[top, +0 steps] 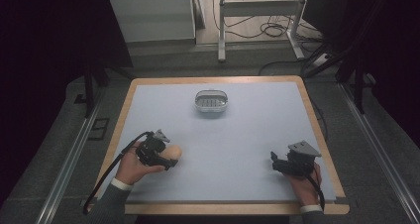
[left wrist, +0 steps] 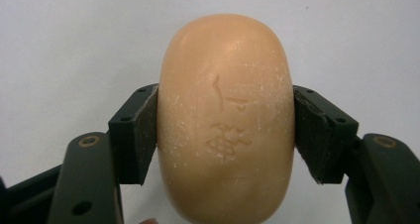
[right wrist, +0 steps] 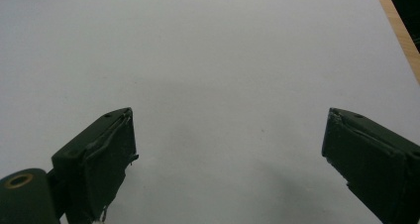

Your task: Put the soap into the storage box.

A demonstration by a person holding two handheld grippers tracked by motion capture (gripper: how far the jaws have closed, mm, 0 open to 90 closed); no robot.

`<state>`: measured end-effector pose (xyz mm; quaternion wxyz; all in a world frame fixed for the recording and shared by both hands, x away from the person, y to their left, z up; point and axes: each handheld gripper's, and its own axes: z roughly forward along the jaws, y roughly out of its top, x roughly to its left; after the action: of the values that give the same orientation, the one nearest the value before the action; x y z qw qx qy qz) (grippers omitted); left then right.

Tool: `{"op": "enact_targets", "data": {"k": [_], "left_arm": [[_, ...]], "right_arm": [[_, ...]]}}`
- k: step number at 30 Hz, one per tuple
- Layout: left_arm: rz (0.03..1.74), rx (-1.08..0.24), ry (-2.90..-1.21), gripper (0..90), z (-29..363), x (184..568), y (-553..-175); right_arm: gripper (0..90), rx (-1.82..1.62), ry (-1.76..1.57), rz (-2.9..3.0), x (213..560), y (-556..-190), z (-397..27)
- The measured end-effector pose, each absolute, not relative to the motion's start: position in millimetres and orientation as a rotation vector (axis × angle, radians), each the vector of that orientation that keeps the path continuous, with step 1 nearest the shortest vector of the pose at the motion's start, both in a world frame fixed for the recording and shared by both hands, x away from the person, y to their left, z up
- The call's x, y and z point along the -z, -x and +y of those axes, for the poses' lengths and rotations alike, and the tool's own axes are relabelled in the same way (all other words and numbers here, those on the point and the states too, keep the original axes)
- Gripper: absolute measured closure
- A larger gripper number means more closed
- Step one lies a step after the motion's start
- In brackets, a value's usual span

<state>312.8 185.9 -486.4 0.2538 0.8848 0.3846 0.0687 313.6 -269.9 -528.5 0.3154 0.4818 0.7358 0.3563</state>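
Observation:
A peach-coloured oval bar of soap [left wrist: 225, 120] with an embossed mark sits between the black pads [left wrist: 138, 135] of my left gripper [left wrist: 225, 135], which is shut on its two sides. In the high view the same soap [top: 173, 151] pokes out to the right of the left gripper [top: 166, 157] at the front left of the table. A small grey soap dish [top: 211, 101] with a slotted insert stands at the middle back of the mat. My right gripper [top: 275, 163] rests at the front right, and its jaws [right wrist: 228, 159] stand wide open over bare mat.
A pale blue mat [top: 237, 135] covers the table, with a wooden rim [top: 317, 130] around it. That wooden edge [right wrist: 401, 30] runs along the top right of the right gripper view. Behind the table are a desk frame [top: 257, 16], cables and a dark floor.

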Motion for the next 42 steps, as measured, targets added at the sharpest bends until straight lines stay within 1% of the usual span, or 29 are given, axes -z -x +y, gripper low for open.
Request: {"op": "enact_targets", "data": {"k": [8, 11, 25, 31, 42], "left_arm": [[1.035, -0.184, -2.407, 32.6, 183.5, 481.5, -318.8], [1.026, -0.204, -2.402, 32.6, 182.0, 478.7, -319.4], [1.013, -0.221, -2.384, 32.6, 178.4, 469.6, -325.1], [1.018, -0.201, -2.367, 32.6, 179.9, 468.7, -328.5], [1.005, -0.216, -2.369, 32.6, 176.1, 460.9, -334.1]], "right_arm": [[6.5, -0.934, -1.269, 1.938, 528.5, -313.7, -269.6], [6.5, -0.931, -1.27, 1.938, 528.5, -313.5, -269.5], [6.5, -0.935, -1.269, 1.936, 528.5, -313.5, -269.7], [6.5, -0.937, -1.271, 1.934, 528.5, -313.5, -269.8], [6.5, -0.932, -1.269, 1.934, 528.5, -313.4, -269.6]]}}
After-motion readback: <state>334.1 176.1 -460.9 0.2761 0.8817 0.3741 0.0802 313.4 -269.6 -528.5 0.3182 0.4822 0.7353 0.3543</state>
